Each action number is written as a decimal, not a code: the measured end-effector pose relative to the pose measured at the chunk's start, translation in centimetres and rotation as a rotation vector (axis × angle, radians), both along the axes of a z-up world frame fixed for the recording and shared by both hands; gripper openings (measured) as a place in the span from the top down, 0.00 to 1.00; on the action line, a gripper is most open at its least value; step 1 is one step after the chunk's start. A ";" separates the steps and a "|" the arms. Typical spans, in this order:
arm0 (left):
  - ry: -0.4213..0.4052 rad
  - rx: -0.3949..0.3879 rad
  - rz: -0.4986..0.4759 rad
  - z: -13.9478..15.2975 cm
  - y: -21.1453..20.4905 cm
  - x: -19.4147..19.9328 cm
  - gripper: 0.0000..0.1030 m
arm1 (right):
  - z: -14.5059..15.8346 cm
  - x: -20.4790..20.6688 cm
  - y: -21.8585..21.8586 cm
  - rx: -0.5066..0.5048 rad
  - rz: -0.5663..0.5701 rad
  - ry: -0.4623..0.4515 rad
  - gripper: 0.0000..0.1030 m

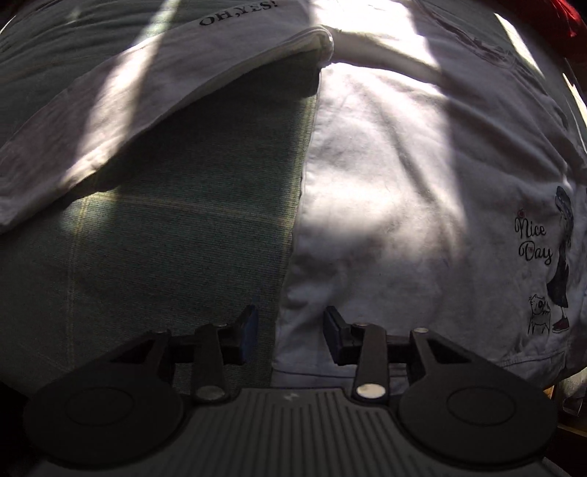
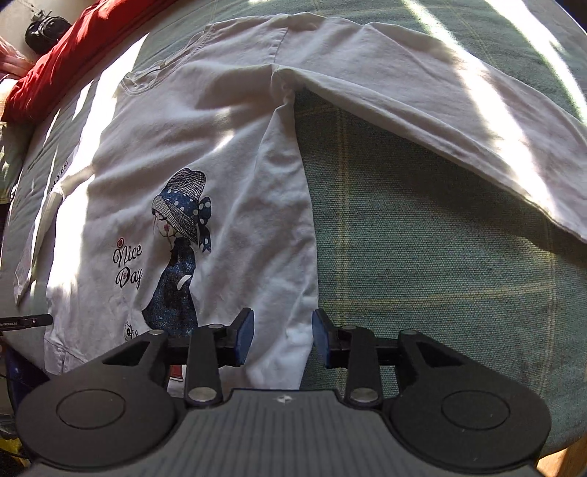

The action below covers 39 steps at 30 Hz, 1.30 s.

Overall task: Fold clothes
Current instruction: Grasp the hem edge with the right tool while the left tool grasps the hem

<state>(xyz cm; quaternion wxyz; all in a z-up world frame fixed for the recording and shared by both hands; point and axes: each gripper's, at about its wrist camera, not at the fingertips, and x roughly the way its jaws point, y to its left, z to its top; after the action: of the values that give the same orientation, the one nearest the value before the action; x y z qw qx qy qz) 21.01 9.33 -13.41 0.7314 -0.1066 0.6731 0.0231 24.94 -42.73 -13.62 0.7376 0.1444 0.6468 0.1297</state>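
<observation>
A white long-sleeved shirt (image 2: 205,128) lies flat, front up, on a green checked cover (image 2: 422,264). Its print shows a girl in a blue hat (image 2: 179,235) and the words "Nice Day". In the right wrist view my right gripper (image 2: 282,328) hangs open over the shirt's side edge near the hem, with nothing pinched. One sleeve (image 2: 440,106) runs out to the right. In the left wrist view my left gripper (image 1: 290,324) stands open above the shirt's (image 1: 403,183) other side edge. The other sleeve (image 1: 128,110), printed "OH,YES!", stretches to the left.
A red cloth (image 2: 66,47) lies beyond the collar, with a dark round object (image 2: 44,33) behind it. A thin black rod (image 2: 25,322) juts in at the left. A wooden edge (image 2: 572,455) borders the green cover at the lower right.
</observation>
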 end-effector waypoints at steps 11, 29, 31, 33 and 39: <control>0.032 -0.104 0.031 -1.1 1.2 -2.2 0.53 | -2.5 -3.9 -1.8 0.093 -0.037 0.112 0.60; -0.007 -0.200 0.014 -1.2 1.9 -3.8 0.64 | -4.1 -4.6 -1.1 0.170 0.083 0.174 0.60; -0.003 -0.201 0.065 -1.2 2.2 -4.4 0.70 | -4.2 -4.7 -1.0 0.168 0.076 0.163 0.60; 0.013 -0.207 0.076 -1.1 2.0 -4.6 0.90 | -4.0 -4.6 -0.8 0.157 0.079 0.152 0.69; 0.020 -0.103 0.004 1.1 -0.5 -4.8 0.97 | -2.5 -4.1 0.1 0.106 0.126 0.127 0.93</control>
<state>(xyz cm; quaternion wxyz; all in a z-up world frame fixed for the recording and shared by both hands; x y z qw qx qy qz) 16.19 8.84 -12.35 0.7183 -0.1453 0.6803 -0.0090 20.81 -42.61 -16.13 0.6767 0.1501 0.6923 0.2005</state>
